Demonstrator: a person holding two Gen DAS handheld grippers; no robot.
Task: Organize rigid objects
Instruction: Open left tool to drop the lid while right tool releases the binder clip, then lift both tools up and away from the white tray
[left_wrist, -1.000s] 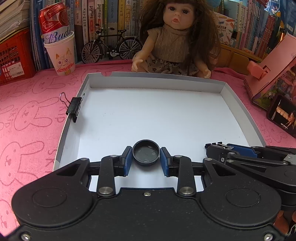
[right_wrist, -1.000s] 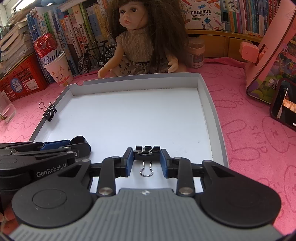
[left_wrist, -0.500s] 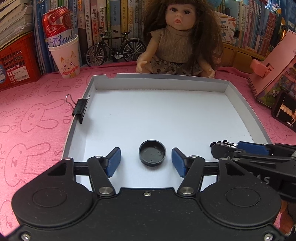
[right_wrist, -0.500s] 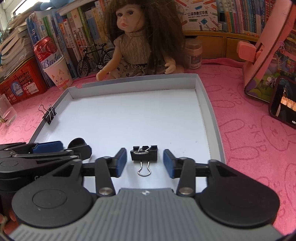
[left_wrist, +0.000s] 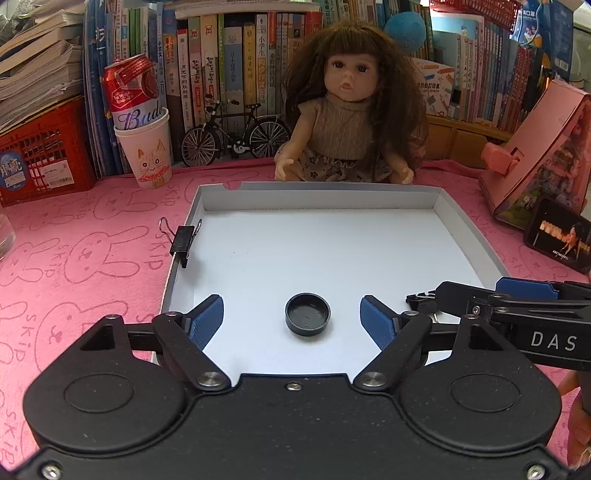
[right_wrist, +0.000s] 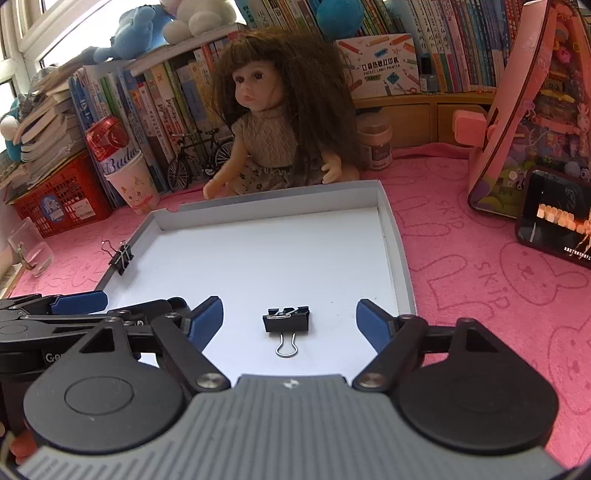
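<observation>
A black round cap (left_wrist: 307, 319) lies open side up on the floor of the white tray (left_wrist: 317, 192), near its front. My left gripper (left_wrist: 291, 320) is open, its blue pads well apart on either side of the cap. A black binder clip (right_wrist: 286, 319) lies flat in the tray. My right gripper (right_wrist: 290, 320) is open around it without touching. Another binder clip (left_wrist: 181, 240) is clamped on the tray's left wall; it also shows in the right wrist view (right_wrist: 122, 257). The right gripper (left_wrist: 517, 306) enters the left wrist view from the right.
A doll (left_wrist: 347, 125) sits behind the tray. A paper cup with a red can (left_wrist: 142, 147), a model bicycle (left_wrist: 236, 136), a red crate (left_wrist: 40, 155) and books stand at the back left. A pink stand (left_wrist: 535, 155) and a phone (left_wrist: 557, 236) are at the right.
Both grippers opened and drew back and up. The left let go of the cap, the right let go of the binder clip; both things now lie in the tray.
</observation>
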